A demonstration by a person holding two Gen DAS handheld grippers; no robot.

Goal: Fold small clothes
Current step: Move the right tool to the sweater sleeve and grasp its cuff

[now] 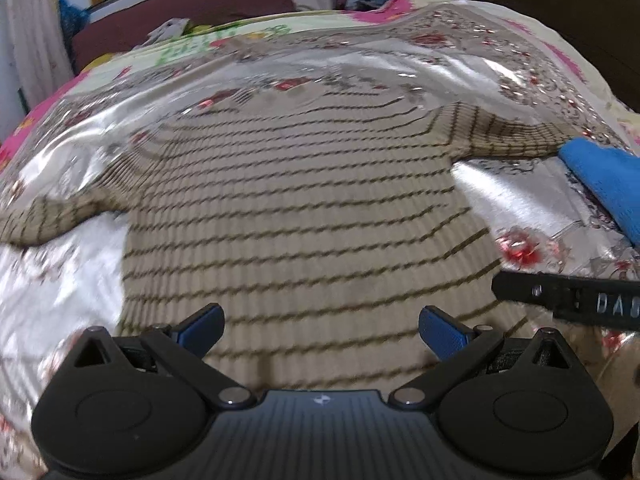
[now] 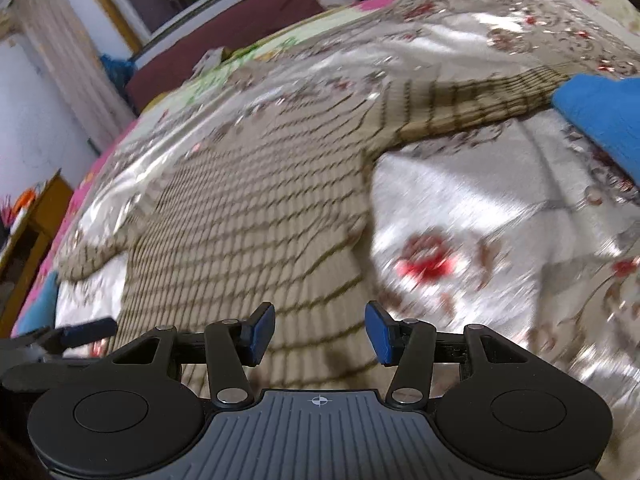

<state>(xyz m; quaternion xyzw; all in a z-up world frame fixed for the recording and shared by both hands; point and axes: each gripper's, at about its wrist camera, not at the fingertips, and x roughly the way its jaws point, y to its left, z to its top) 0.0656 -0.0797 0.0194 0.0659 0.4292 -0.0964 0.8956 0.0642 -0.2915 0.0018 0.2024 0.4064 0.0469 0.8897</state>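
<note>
Both hand-held grippers were released, holding nothing. From the left wrist camera, the left gripper (image 1: 322, 330) hovered over the lower part of a beige striped sweater (image 1: 296, 220), its two blue pads (image 1: 202, 330) set wide apart with only ribbed knit visible between them. Whether the pads touched the fabric could not be told. The sweater lay spread flat on a shiny floral bedspread (image 1: 516, 196), body toward the camera, one sleeve reaching out to the left and the other to the right. The tip of the right-hand sleeve met a blue cloth (image 1: 604, 176) lying at the right edge of the view. A black finger of the right gripper (image 1: 568, 300) entered from the right, just beside the sweater's lower right edge. Beyond the bedspread sat a pink and cream quilt (image 1: 384, 12) and a dark red headboard (image 1: 180, 12).

From the right wrist camera, which was blurred by motion, the right gripper (image 2: 320, 334) was also parted, its blue pads (image 2: 378, 332) standing over the sweater's right edge (image 2: 256, 208), with the fabric under the left pad and the bedspread (image 2: 480, 208) just beside the right one. The sweater's sleeve ran up and right toward the blue cloth (image 2: 600, 120). At lower left, the left gripper's blue pad (image 2: 90, 330) showed near the sweater's left edge. A wooden table (image 2: 44, 216) stood at the far left, beside the bed.
</note>
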